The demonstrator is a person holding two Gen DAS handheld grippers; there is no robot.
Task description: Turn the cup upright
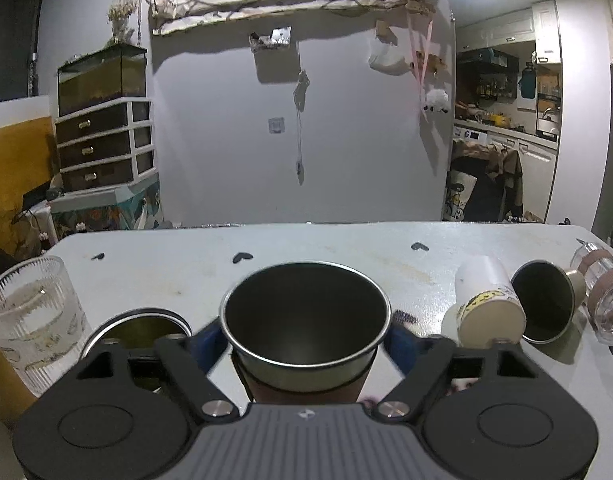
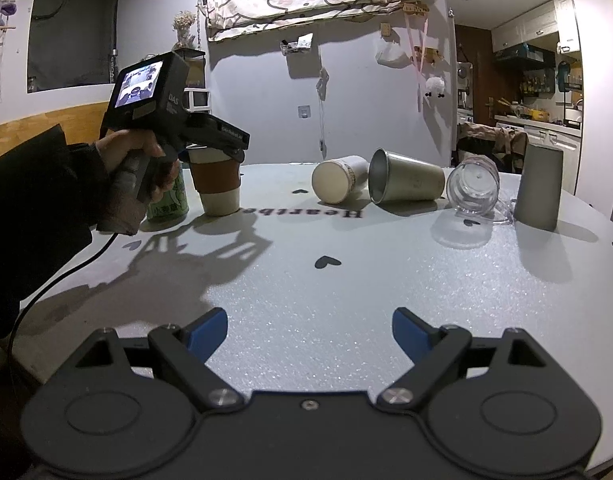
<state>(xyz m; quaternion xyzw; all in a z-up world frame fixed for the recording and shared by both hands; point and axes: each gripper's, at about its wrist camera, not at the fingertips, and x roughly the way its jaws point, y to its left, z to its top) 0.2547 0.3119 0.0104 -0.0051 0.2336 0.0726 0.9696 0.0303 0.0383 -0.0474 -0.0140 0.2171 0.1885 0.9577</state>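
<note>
My left gripper is shut on a cup with a brown sleeve, which stands upright on the table, mouth up. From the right wrist view the same cup stands at the far left with the left gripper around it. My right gripper is open and empty, low over the near table. A white paper cup, a steel cup and a clear glass mug lie on their sides at the far middle.
A grey tumbler stands mouth down at the far right. A green can stands behind the left hand. A ribbed glass and a round tin stand left of the held cup. The white table has black heart marks.
</note>
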